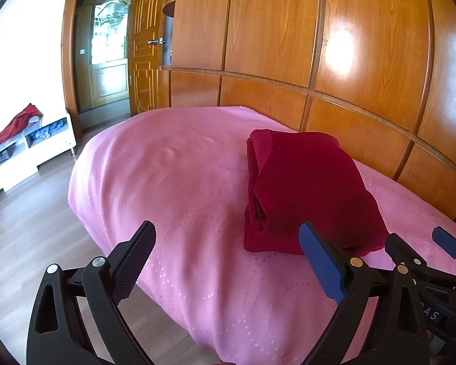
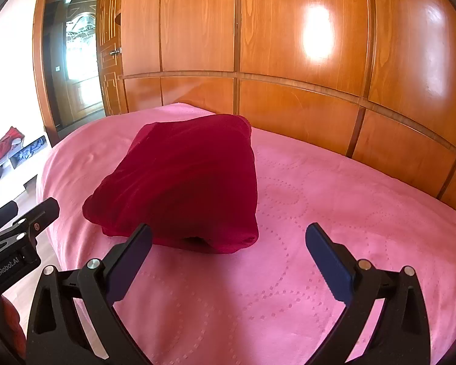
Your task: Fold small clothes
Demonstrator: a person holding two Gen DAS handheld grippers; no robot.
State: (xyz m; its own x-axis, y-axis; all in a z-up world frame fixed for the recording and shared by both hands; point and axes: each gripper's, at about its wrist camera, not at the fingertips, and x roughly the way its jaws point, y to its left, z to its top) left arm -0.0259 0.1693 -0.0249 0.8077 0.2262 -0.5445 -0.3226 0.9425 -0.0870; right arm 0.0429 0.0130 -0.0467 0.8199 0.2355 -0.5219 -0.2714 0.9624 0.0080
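Dark-red garment (image 2: pixel 182 182), folded compactly

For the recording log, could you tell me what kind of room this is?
Most likely a bedroom: a bed with a pink bedspread, a wall of wooden wardrobe panels, and a folded dark red garment lying on the bed.

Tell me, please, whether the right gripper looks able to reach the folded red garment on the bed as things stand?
Probably yes. The right gripper is open and empty, and the red garment lies just ahead of it on the pink bedspread, with nothing between them. The left gripper sits off to the side.
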